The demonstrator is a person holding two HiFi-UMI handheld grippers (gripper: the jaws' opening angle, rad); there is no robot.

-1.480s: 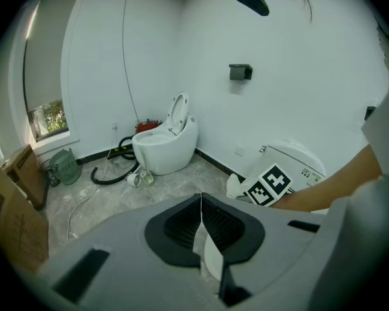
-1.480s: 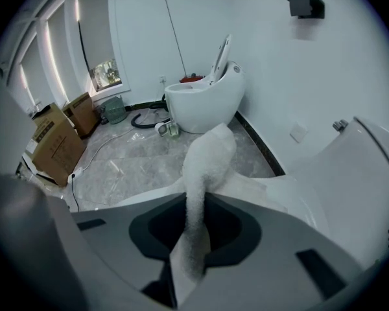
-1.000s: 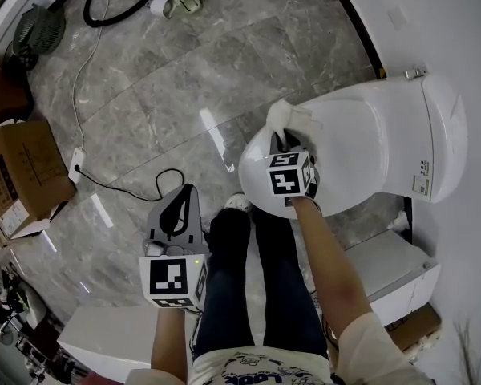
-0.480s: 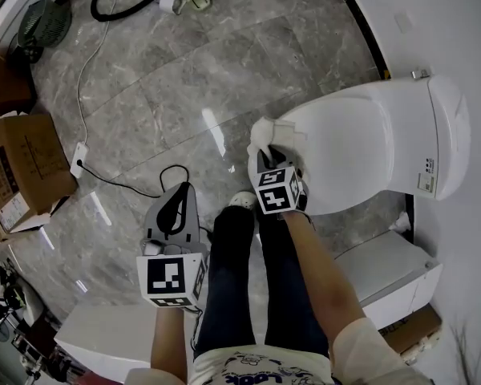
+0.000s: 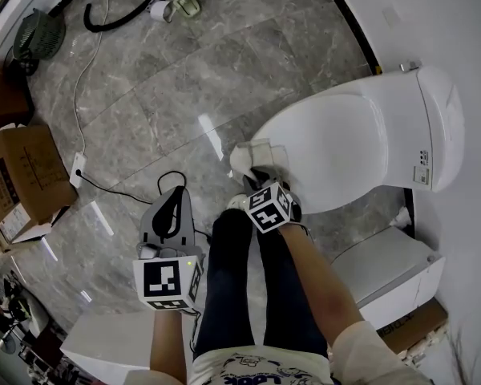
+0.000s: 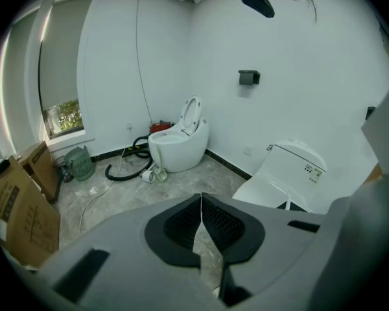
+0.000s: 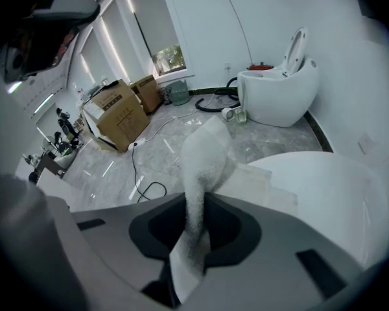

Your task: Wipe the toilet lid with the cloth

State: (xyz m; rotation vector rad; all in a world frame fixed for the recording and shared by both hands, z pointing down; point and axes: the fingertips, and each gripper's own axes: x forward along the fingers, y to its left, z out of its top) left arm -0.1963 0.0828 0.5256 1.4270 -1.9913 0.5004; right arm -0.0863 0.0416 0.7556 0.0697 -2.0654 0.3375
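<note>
A white toilet with its lid closed stands at the right of the head view; the lid also fills the lower right of the right gripper view. My right gripper is shut on a white cloth, which hangs at the lid's near front edge. The cloth runs up from between the pads in the right gripper view. My left gripper hangs over the floor to the left of the person's legs, shut with nothing held; its pads meet.
A second white toilet with its seat raised stands far off, beside a black hose. A cardboard box sits at the left, and a cable with a power strip crosses the grey marble floor. A white cabinet is beside the toilet.
My right gripper has drawn the cloth back from on top of the lid toward the person, down to the lid's front edge. The left gripper has stayed nearly still.
</note>
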